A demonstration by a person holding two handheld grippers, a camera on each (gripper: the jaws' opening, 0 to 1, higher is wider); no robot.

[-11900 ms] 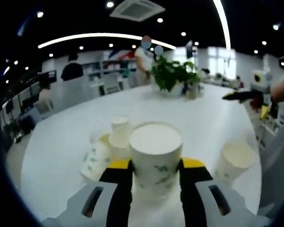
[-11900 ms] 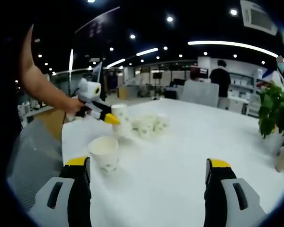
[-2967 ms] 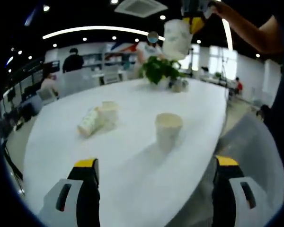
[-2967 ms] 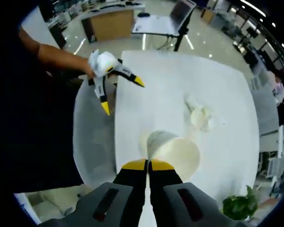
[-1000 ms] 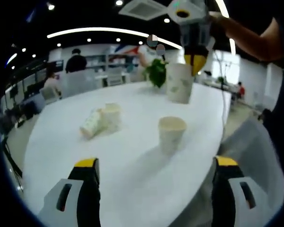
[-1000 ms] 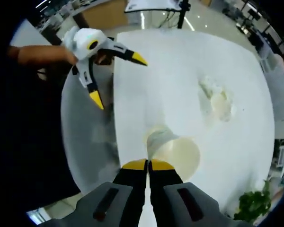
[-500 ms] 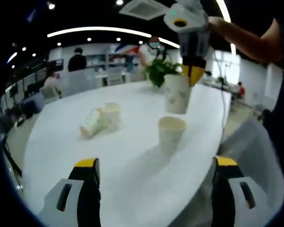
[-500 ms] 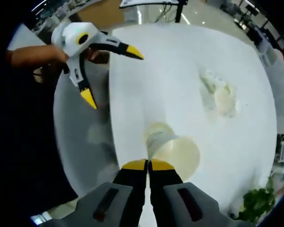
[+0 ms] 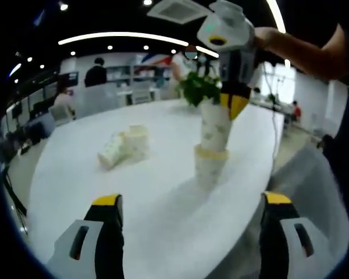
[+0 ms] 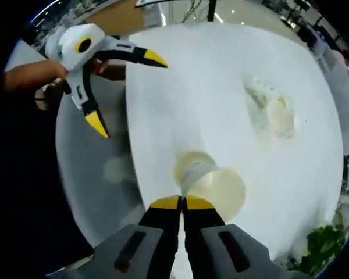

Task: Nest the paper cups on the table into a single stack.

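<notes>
Your right gripper [image 10: 182,203] has its yellow-tipped jaws pinched together on the rim of a paper cup [image 9: 214,127], and in the left gripper view that cup's base sits just inside the mouth of the upright cup [image 9: 209,167] standing on the white table [image 9: 151,203]. Seen from above in the right gripper view, the held cup [image 10: 218,187] overlaps the lower one [image 10: 192,165]. Farther across the table lies a small group of other cups [image 9: 123,147], at least one on its side; their exact number is hard to make out. Your left gripper [image 9: 186,203] hangs over the near table edge with its jaws spread wide and nothing between them. Behind the table stand a potted plant [image 9: 196,88], shelving and several people under ceiling lights in an open office. Half a second ago the held cup hung clear above the standing cup; now the two meet, while the standing cup and the cup group have kept their places.
</notes>
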